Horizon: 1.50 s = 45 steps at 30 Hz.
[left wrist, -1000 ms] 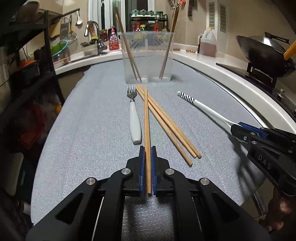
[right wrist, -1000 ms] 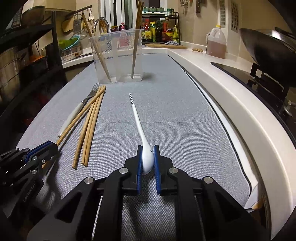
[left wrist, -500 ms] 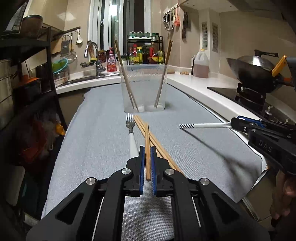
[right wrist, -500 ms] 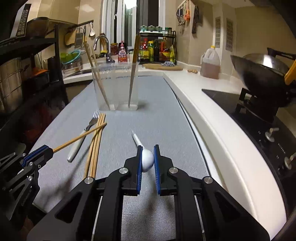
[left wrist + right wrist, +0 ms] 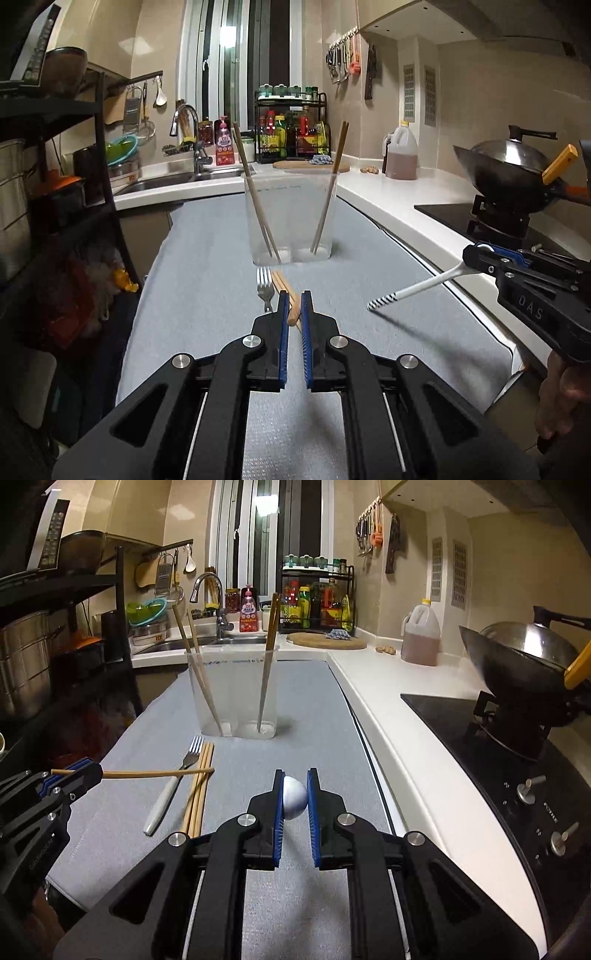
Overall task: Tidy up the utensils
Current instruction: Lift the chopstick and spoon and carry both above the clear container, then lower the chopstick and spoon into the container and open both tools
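Note:
My left gripper (image 5: 294, 314) is shut on a wooden chopstick (image 5: 155, 773) and holds it lifted above the grey mat; its end shows between the pads (image 5: 293, 317). My right gripper (image 5: 294, 794) is shut on the bowl of a white spoon (image 5: 294, 797), whose striped handle (image 5: 417, 290) points left in the air. A clear divided holder (image 5: 291, 218) stands at the far end of the mat with chopsticks leaning in it. A white-handled fork (image 5: 173, 786) and several chopsticks (image 5: 199, 794) lie on the mat before it.
The grey mat (image 5: 306, 716) covers the counter. A stove with a wok (image 5: 517, 664) is to the right, a sink (image 5: 173, 646) and spice rack (image 5: 317, 602) at the back, and a black shelf rack (image 5: 55, 166) to the left.
Both grippers have risen from the mat, lifting the chopstick and the spoon. Both now tilt so the utensils point away, and the holder looks nearer.

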### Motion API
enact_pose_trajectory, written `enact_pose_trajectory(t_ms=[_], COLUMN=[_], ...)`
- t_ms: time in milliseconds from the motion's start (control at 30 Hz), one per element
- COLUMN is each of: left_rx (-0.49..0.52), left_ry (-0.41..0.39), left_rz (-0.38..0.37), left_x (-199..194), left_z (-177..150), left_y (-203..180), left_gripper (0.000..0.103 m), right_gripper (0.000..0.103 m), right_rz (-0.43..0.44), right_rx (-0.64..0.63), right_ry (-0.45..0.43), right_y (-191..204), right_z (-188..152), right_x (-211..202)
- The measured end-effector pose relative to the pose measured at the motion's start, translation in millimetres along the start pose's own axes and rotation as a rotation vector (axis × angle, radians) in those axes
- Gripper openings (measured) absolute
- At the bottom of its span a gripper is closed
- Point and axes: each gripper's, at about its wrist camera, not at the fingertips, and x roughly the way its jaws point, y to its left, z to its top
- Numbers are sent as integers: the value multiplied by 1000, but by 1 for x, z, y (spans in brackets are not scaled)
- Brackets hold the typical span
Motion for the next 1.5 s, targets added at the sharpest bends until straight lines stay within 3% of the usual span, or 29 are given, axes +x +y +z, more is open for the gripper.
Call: enact_pose_trajectory(t_ms=[433, 700, 1500], left_rx=[-53, -53, -94], left_ry=[-47, -72, -25], left_rz=[-48, -41, -33], left_x=[4, -5, -7], left_z=[75, 105, 136], left_y=[9, 12, 31], left_gripper=[6, 6, 6], right_gripper=[12, 12, 12], right_rz=[41, 36, 57], right_rx=[-49, -71, -138], right_ry=[-31, -26, 8], right_y=[7, 9, 18], right_z=[66, 93, 129], right_x=[0, -1, -5])
